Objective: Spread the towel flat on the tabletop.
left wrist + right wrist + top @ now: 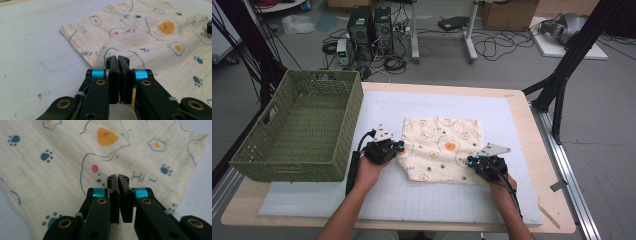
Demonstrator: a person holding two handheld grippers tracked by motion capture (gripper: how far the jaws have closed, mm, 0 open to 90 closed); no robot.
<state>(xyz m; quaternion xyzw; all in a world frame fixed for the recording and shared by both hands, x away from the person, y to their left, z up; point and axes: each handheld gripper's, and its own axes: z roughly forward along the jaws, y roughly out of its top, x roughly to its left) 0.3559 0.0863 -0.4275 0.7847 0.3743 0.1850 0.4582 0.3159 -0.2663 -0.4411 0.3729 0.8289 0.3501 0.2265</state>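
A cream cloth (pixel 442 142) printed with fried eggs and paw prints lies on the white mat (pixel 437 200), its near-left corner folded in. My left gripper (pixel 398 146) is at the cloth's left edge. In the left gripper view its jaws (pixel 117 58) are pressed together and the cloth (pixel 150 37) bulges up in a fold right at their tips. My right gripper (pixel 472 161) is at the near-right corner. In the right gripper view its jaws (pixel 118 176) are shut over the cloth (pixel 62 170), whose edge runs under them.
A green woven basket (pixel 287 160) stands on the table's left side, close to my left hand. Bare mat lies in front of the cloth and behind it. Beyond the table are computer towers (pixel 371 27), cables and black stand legs (pixel 562 80).
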